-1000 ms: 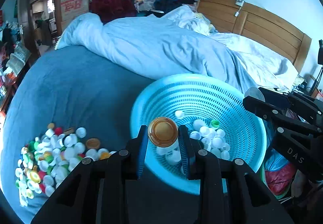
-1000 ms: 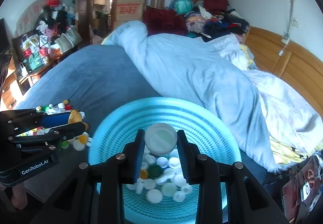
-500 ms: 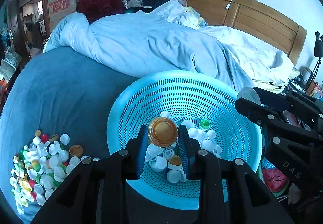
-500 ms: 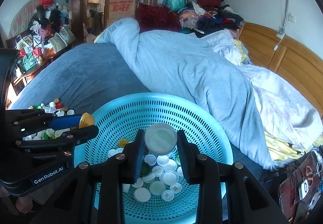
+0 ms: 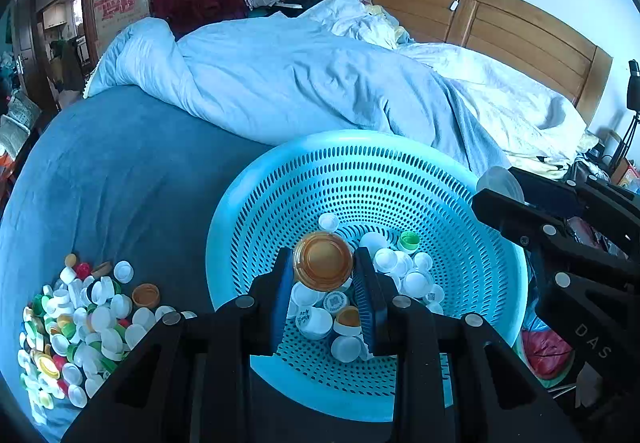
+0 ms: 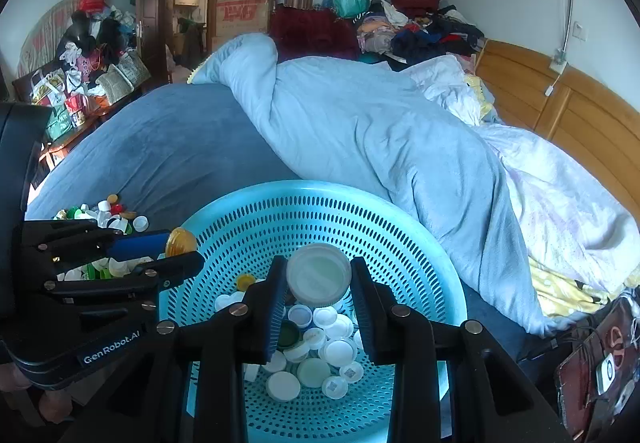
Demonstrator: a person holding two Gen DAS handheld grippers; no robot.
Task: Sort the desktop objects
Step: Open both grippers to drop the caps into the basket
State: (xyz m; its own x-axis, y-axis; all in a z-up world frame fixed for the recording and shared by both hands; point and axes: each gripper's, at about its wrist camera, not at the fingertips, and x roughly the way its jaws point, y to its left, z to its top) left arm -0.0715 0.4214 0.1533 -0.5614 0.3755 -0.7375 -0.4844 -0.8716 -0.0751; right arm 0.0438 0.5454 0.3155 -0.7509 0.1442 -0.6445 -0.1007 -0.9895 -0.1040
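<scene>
A round blue perforated basket [image 5: 460,211] [image 6: 416,243] sits on the bed and holds several bottle caps. My left gripper [image 5: 323,263] is shut on an orange cap [image 5: 323,261] and holds it over the basket's inside. That cap also shows at the basket's left rim in the right wrist view [image 6: 181,241]. My right gripper [image 6: 318,275] is shut on a white cap [image 6: 318,273] above the caps in the basket. The white cap shows at the basket's right rim in the left wrist view [image 5: 500,183]. A pile of loose caps [image 5: 76,319] [image 6: 108,215] lies left of the basket.
The basket rests on a dark blue bedspread [image 5: 120,171]. A rumpled light blue duvet [image 5: 300,75] lies behind it, with a wooden headboard [image 5: 520,31] at the right. Piled clothes and cardboard boxes stand at the back.
Both grippers have moved forward over the basket with their caps still held. The left one moved from the basket's near left rim to above its inside.
</scene>
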